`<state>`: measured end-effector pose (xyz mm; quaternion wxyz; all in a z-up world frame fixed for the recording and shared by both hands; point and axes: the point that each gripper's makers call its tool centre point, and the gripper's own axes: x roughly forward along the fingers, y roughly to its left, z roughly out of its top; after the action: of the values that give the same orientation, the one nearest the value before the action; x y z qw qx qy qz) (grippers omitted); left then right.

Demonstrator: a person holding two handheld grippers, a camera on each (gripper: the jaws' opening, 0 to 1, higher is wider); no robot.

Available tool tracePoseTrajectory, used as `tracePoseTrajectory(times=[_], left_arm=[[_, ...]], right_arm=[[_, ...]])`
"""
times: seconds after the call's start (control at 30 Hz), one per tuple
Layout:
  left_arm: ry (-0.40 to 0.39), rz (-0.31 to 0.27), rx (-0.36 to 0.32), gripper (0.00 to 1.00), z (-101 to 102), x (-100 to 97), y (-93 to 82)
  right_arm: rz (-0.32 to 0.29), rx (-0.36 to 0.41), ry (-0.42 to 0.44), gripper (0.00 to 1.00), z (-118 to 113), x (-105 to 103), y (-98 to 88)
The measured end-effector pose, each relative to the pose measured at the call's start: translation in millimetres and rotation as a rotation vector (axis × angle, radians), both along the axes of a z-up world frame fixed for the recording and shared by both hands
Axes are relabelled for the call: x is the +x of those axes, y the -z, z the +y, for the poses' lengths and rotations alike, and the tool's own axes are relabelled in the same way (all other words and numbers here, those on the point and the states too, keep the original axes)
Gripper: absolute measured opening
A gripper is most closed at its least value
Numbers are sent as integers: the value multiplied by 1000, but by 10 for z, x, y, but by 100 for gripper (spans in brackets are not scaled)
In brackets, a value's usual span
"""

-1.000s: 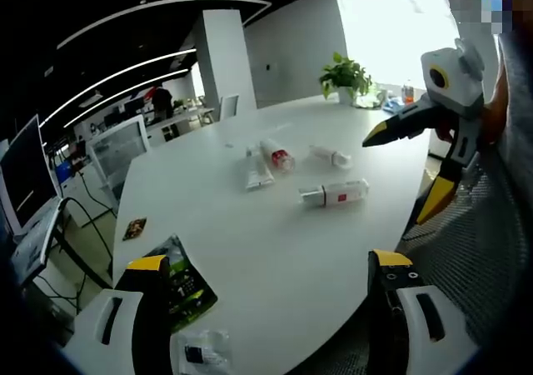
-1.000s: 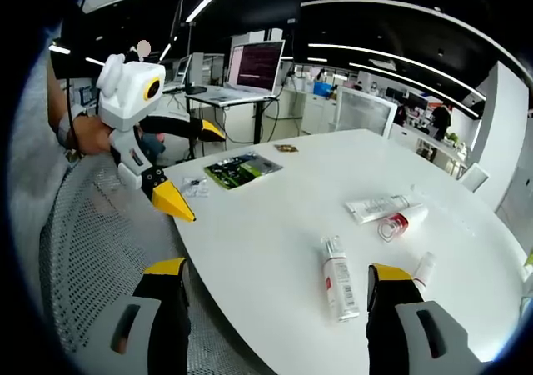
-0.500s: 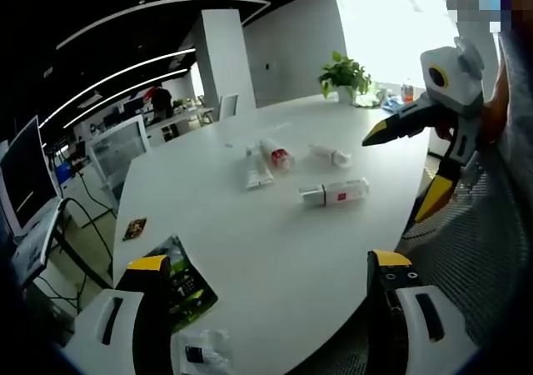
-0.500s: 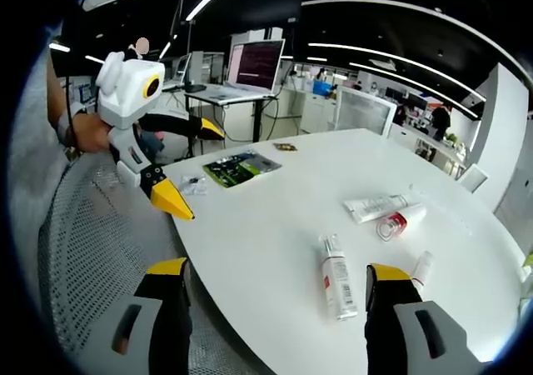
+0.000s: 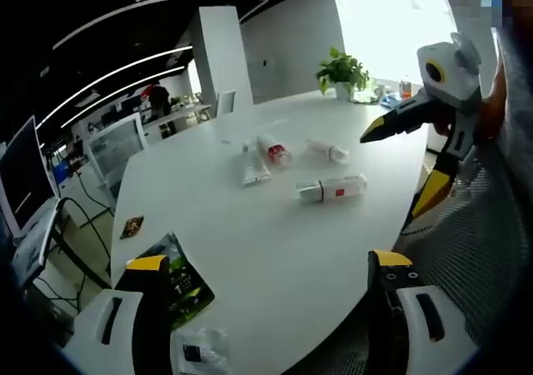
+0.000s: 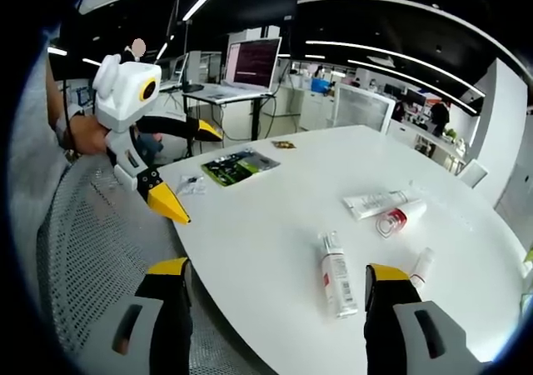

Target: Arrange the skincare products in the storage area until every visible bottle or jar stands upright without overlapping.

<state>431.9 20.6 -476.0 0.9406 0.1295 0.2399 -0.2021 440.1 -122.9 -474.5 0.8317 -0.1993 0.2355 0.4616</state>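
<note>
Several skincare products lie flat on a white table (image 5: pixel 250 242). A white bottle with a red label (image 5: pixel 333 190) (image 6: pixel 336 275) lies nearest. Beyond it are a white tube (image 5: pixel 249 168) (image 6: pixel 375 203), a clear bottle with a red cap (image 5: pixel 275 152) (image 6: pixel 398 220) and a small white bottle (image 5: pixel 326 150) (image 6: pixel 419 268). My left gripper (image 5: pixel 266 267) is open at the table's near edge, nothing between its jaws. My right gripper (image 6: pixel 271 271) is open too, also empty. Each gripper shows in the other's view: the right one (image 5: pixel 404 162), the left one (image 6: pixel 179 171).
A green packet (image 5: pixel 185 277) (image 6: pixel 239 166), a small clear sachet (image 5: pixel 200 352) (image 6: pixel 193 184) and a dark card (image 5: pixel 132 227) (image 6: pixel 282 145) lie near the table's edge. A potted plant (image 5: pixel 341 71) stands at the far end. A grey mesh chair (image 6: pixel 92 258) is beside the table.
Both views have shifted slightly with the hands. The products have not moved and both grippers remain open.
</note>
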Motion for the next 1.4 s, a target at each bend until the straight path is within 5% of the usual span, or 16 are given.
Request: tracePoseTrajectory(times=[0.9, 1.4], left_arm=[[-5, 14, 0, 95, 10, -4, 29], [-8, 22, 9, 94, 30, -2, 45]], right_arm=[[65, 39, 34, 81, -32, 139, -77], [-81, -22, -52, 80, 133, 1045, -423]])
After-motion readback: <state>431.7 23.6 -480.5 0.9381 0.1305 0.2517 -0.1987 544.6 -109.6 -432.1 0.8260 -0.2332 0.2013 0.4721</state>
